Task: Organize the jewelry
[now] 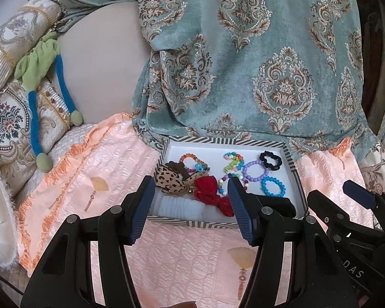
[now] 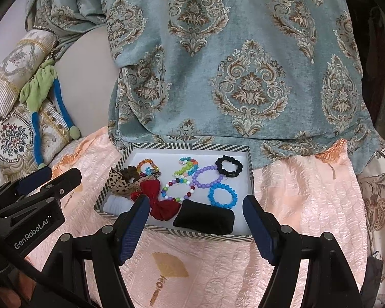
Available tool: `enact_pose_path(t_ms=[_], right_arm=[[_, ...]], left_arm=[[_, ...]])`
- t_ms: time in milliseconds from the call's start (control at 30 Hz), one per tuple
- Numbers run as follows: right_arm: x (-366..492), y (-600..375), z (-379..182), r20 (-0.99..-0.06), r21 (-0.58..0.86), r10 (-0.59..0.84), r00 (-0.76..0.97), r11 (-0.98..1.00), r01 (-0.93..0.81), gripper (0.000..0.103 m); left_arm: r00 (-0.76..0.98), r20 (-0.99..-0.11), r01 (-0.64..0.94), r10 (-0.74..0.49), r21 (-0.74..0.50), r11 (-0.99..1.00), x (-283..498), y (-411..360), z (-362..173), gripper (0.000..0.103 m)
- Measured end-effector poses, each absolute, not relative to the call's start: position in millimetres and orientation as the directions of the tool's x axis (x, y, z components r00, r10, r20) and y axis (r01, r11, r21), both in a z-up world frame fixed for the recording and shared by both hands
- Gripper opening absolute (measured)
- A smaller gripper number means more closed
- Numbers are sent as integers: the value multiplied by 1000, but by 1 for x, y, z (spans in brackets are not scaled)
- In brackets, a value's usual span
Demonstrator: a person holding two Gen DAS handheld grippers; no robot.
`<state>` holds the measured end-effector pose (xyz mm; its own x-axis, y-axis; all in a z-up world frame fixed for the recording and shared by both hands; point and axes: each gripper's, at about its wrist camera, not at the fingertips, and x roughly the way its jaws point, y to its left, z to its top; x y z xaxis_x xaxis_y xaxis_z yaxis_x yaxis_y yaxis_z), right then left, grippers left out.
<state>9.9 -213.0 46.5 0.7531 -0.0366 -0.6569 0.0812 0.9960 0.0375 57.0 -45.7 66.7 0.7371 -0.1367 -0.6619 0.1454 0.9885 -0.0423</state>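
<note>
A striped-rim box [image 1: 294, 173] [image 2: 251, 169] with a white floor sits on the pink quilt. In it lie a blue bead bracelet [image 1: 273, 186] [image 2: 222, 195], a purple bead bracelet [image 1: 256, 171] [image 2: 208, 177], a black scrunchie [image 1: 270, 160] [image 2: 229, 165], a red bow [image 1: 210, 192] [image 2: 159, 200], a leopard bow [image 1: 170, 182] [image 2: 122, 182], a black pouch [image 2: 204, 218] and a white scrunchie [image 1: 178, 208]. My left gripper [image 1: 190, 210] is open and empty just in front of the box. My right gripper [image 2: 196, 227] is open and empty at the box's near rim.
A teal damask curtain [image 1: 243, 64] [image 2: 231, 64] hangs right behind the box. Embroidered cushions [image 1: 10, 118] and a green-and-blue plush toy [image 1: 38, 71] lie at the left. The pink quilt [image 1: 179, 256] [image 2: 192, 269] spreads around the box.
</note>
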Motion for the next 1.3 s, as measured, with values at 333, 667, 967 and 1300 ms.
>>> enact_pose_path(t_ms=[333,667,967,1300], right_arm=[[14,-215,46,-660,43,-33,750,996,82,73],[15,-214,42,-669,43,-28,742,996,77,73],[14,-214,41,-670,43,-27,742,996,75,73],[14,-216,40,-670,46,-27,742,996,78,73]], left_arm=[[740,-661,142,-126,-30,989,59,-47,65,59],[740,-660,145,-125,-25,989,59,-49,66,59],[746,-652,159,-133,-19,987,57,-53,67,59],[756,-639,164,-140,-22,986,55,-51,67,59]])
